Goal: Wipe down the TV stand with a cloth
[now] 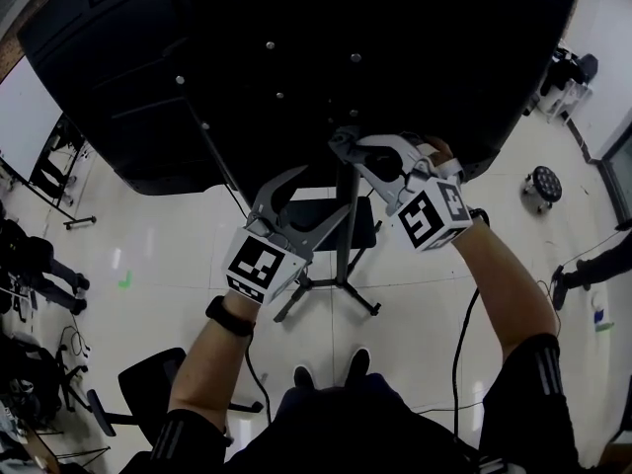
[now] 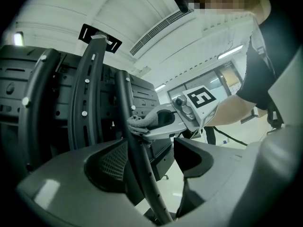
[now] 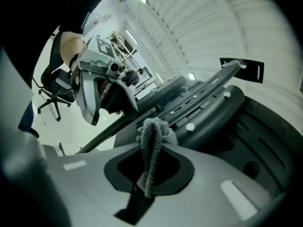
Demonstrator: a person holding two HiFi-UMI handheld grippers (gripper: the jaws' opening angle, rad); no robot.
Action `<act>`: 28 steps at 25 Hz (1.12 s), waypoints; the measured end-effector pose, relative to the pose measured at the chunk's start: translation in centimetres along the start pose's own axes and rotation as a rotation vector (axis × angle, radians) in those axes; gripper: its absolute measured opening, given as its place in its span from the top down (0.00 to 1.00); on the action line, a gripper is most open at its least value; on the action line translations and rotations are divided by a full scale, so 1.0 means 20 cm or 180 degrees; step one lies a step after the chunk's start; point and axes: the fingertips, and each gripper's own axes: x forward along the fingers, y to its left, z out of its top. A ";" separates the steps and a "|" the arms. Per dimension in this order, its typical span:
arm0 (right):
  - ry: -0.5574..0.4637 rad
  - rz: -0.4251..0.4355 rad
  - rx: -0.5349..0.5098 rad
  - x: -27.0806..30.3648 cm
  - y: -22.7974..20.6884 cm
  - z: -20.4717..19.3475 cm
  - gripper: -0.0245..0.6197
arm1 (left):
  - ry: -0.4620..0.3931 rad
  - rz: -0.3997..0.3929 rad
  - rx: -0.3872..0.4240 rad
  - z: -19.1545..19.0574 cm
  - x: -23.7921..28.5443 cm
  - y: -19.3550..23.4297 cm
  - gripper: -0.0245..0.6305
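Right gripper view: right hand-held gripper (image 3: 149,171) clamps cloth (image 3: 151,143) touching the steep stand bar (image 2: 124,122); left hand-held gripper (image 2: 156,161), jaws apart, straddles that bar

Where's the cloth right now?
Clamped in the right hand-held gripper, the cloth is against the stand's curved black bar behind the TV, just right of the left hand-held gripper.

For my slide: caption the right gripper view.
Right gripper, shut on grey knitted cloth, at black metal TV stand arm.
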 end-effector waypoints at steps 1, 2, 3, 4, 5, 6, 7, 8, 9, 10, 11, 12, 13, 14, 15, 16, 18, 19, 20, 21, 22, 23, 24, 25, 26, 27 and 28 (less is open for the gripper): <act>0.0035 0.0010 -0.0034 0.01 0.03 -0.01 0.92 | -0.0015 0.0007 0.0008 -0.02 0.00 0.00 0.46; 0.0067 0.0028 -0.0066 0.02 0.07 -0.03 0.92 | -0.0021 0.0007 0.0000 -0.05 -0.01 0.00 0.46; 0.0090 0.0053 -0.0095 0.04 0.12 -0.05 0.92 | -0.0007 0.0000 -0.0024 -0.08 -0.02 0.00 0.46; 0.0102 0.0080 -0.0113 0.05 0.16 -0.08 0.92 | 0.0020 -0.0009 -0.0053 -0.12 -0.02 -0.01 0.46; 0.0103 0.0104 -0.0109 0.06 0.20 -0.10 0.92 | 0.0054 -0.0017 -0.0086 -0.16 -0.03 -0.02 0.46; 0.0100 0.0129 -0.0077 0.07 0.23 -0.12 0.92 | 0.0084 -0.0023 -0.0120 -0.19 -0.03 -0.02 0.46; 0.0099 0.0159 -0.0026 0.08 0.25 -0.14 0.92 | 0.0111 -0.0030 -0.0151 -0.23 -0.02 -0.02 0.46; 0.0098 0.0195 0.0037 0.09 0.28 -0.16 0.92 | 0.0142 -0.0041 -0.0180 -0.26 -0.02 -0.02 0.46; 0.0100 0.0234 0.0102 0.10 0.32 -0.18 0.92 | 0.0185 -0.0059 -0.0203 -0.30 -0.01 -0.03 0.46; 0.0105 0.0271 0.0162 0.11 0.35 -0.19 0.92 | 0.0233 -0.0079 -0.0222 -0.34 -0.01 -0.04 0.46; 0.0112 0.0303 0.0208 0.11 0.39 -0.20 0.92 | 0.0264 -0.0095 -0.0236 -0.38 0.00 -0.05 0.46; 0.0119 0.0329 0.0235 0.12 0.42 -0.21 0.92 | 0.0262 -0.0102 -0.0246 -0.42 0.01 -0.04 0.46; 0.0125 0.0349 0.0248 0.14 0.46 -0.22 0.92 | 0.0239 -0.0105 -0.0260 -0.44 0.02 -0.04 0.46; 0.0132 0.0365 0.0260 0.15 0.49 -0.24 0.92 | 0.0221 -0.0115 -0.0282 -0.47 0.02 -0.04 0.46; 0.0140 0.0374 0.0276 0.16 0.53 -0.25 0.92 | 0.0221 -0.0131 -0.0304 -0.50 0.03 -0.04 0.46; 0.0150 0.0381 0.0300 0.17 0.56 -0.27 0.92 | 0.0231 -0.0146 -0.0316 -0.54 0.03 -0.05 0.46; 0.0190 0.0428 0.0357 0.20 0.63 -0.32 0.92 | 0.0260 -0.0169 -0.0330 -0.63 0.04 -0.05 0.46; 0.0223 0.0474 0.0380 0.21 0.67 -0.35 0.92 | 0.0283 -0.0178 -0.0339 -0.67 0.05 -0.05 0.46; 0.0253 0.0519 0.0398 0.23 0.72 -0.38 0.92 | 0.0310 -0.0192 -0.0357 -0.72 0.06 -0.05 0.46; 0.0279 0.0555 0.0414 0.24 0.76 -0.42 0.92 | 0.0345 -0.0211 -0.0383 -0.77 0.06 -0.06 0.46; 0.0303 0.0579 0.0430 0.25 0.80 -0.45 0.92 | 0.0389 -0.0227 -0.0405 -0.82 0.07 -0.07 0.46; 0.0329 0.0593 0.0449 0.26 0.84 -0.48 0.92 | 0.0428 -0.0234 -0.0414 -0.87 0.07 -0.08 0.46; 0.0355 0.0601 0.0474 0.26 0.88 -0.52 0.92 | 0.0449 -0.0235 -0.0413 -0.92 0.07 -0.09 0.46; 0.0381 0.0609 0.0505 0.27 0.92 -0.55 0.92 | 0.0466 -0.0237 -0.0413 -0.97 0.08 -0.10 0.46; 0.0406 0.0626 0.0530 0.27 0.97 -0.59 0.92 | 0.0494 -0.0243 -0.0417 -1.02 0.08 -0.11 0.46; 0.0434 0.0653 0.0541 0.28 1.02 -0.63 0.92 | 0.0529 -0.0252 -0.0422 -1.07 0.08 -0.12 0.46; 0.0469 0.0681 0.0540 0.28 1.07 -0.67 0.92 | 0.0561 -0.0260 -0.0429 -1.12 0.09 -0.14 0.46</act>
